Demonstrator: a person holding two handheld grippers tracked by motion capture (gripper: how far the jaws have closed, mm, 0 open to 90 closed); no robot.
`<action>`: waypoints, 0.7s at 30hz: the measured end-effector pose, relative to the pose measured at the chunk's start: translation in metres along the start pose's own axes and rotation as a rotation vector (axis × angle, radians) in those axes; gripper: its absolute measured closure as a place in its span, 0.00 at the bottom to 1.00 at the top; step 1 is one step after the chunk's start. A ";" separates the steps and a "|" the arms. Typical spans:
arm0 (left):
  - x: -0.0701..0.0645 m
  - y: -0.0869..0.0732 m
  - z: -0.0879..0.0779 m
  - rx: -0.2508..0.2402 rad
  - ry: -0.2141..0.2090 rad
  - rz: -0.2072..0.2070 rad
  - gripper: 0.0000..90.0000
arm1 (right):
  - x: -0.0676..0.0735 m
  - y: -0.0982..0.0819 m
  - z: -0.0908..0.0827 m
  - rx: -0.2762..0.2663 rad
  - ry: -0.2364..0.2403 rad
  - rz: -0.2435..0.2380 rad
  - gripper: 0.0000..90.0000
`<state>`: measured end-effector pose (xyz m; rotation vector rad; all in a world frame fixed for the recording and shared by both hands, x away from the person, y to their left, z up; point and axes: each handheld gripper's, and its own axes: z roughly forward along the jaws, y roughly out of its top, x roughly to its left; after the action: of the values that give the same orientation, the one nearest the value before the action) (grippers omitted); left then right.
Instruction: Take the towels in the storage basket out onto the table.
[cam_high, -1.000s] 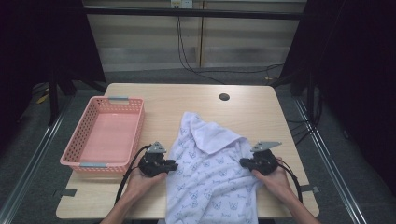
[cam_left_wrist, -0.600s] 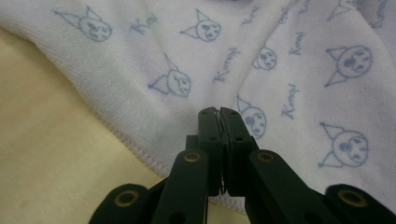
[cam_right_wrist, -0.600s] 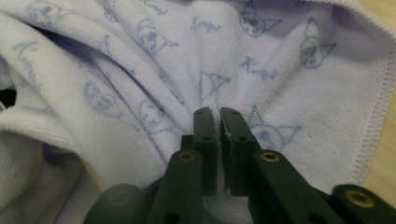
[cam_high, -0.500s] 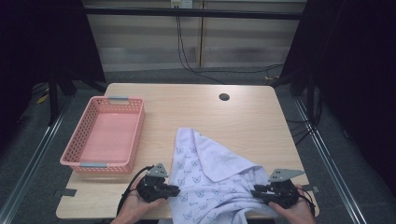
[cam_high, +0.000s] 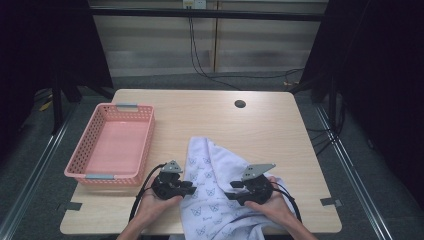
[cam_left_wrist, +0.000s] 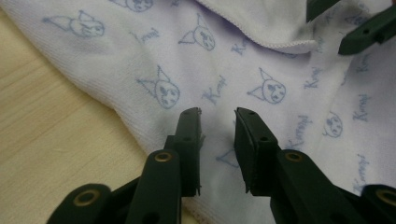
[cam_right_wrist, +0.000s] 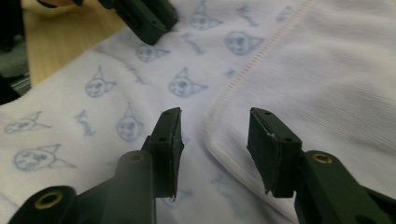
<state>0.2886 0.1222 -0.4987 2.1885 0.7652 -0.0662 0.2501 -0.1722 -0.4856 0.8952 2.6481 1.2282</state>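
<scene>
Both tongs, left tongs (cam_high: 186, 186) and right tongs (cam_high: 231, 191), have just been opening and now stand apart, gripping nothing, over the pale lilac cat-print cloth garment (cam_high: 215, 165) on our wooden bench (cam_high: 210, 115), so we should pinch its hemmed edges squarely before folding.

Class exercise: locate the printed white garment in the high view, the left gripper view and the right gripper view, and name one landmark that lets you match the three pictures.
High view: garment at the table's near edge, centre.
Left gripper view: garment across centre and right.
Right gripper view: garment across most of the frame.
Shared landmark: its stitched hem edge.
</scene>
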 end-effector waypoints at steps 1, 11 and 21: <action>0.000 0.000 0.000 0.000 -0.001 0.000 0.76 | 0.000 0.000 0.004 0.011 -0.001 -0.009 0.61; -0.003 0.002 0.002 -0.011 0.009 0.020 0.68 | -0.012 0.006 -0.011 -0.059 -0.075 0.017 0.98; 0.030 0.025 0.002 -0.104 0.073 -0.036 0.69 | -0.058 -0.004 -0.092 -0.237 -0.230 0.133 0.98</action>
<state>0.3265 0.1232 -0.4922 2.0880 0.8308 0.0352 0.2675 -0.2679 -0.4361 1.1096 2.2430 1.3410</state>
